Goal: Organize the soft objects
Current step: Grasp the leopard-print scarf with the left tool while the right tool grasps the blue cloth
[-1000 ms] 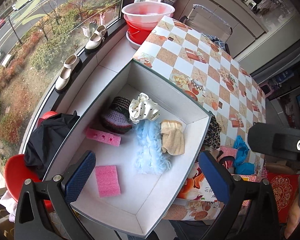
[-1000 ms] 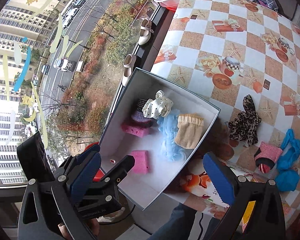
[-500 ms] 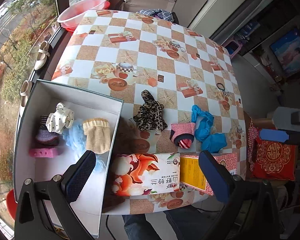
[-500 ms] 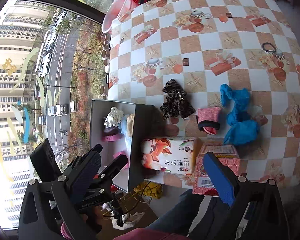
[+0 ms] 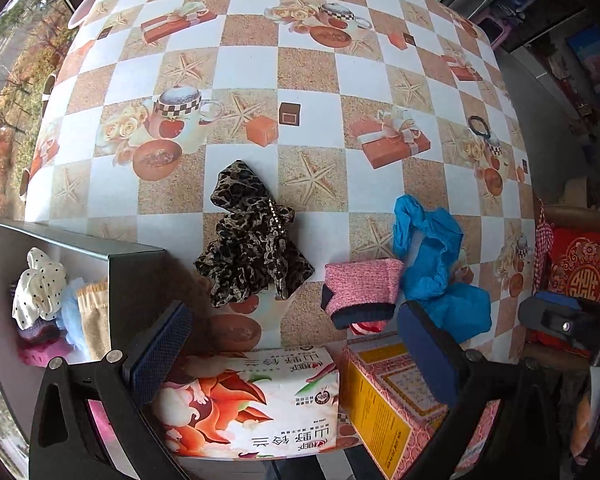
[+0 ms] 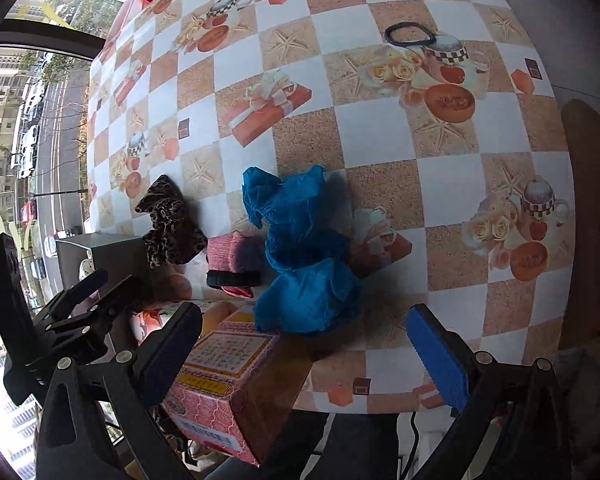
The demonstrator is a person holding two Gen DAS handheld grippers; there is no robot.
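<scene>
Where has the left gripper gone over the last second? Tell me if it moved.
Yes. The left gripper swung away from the box toward the table's soft items; the leopard scrunchie now lies ahead.

Two hand-held grippers (image 5: pixel 296 356) (image 6: pixel 304 356), one leopard scrunchie (image 5: pixel 252 240), one blue cloth (image 6: pixel 300 248), one pink sock (image 5: pixel 360 288) (dark-cuffed)
</scene>
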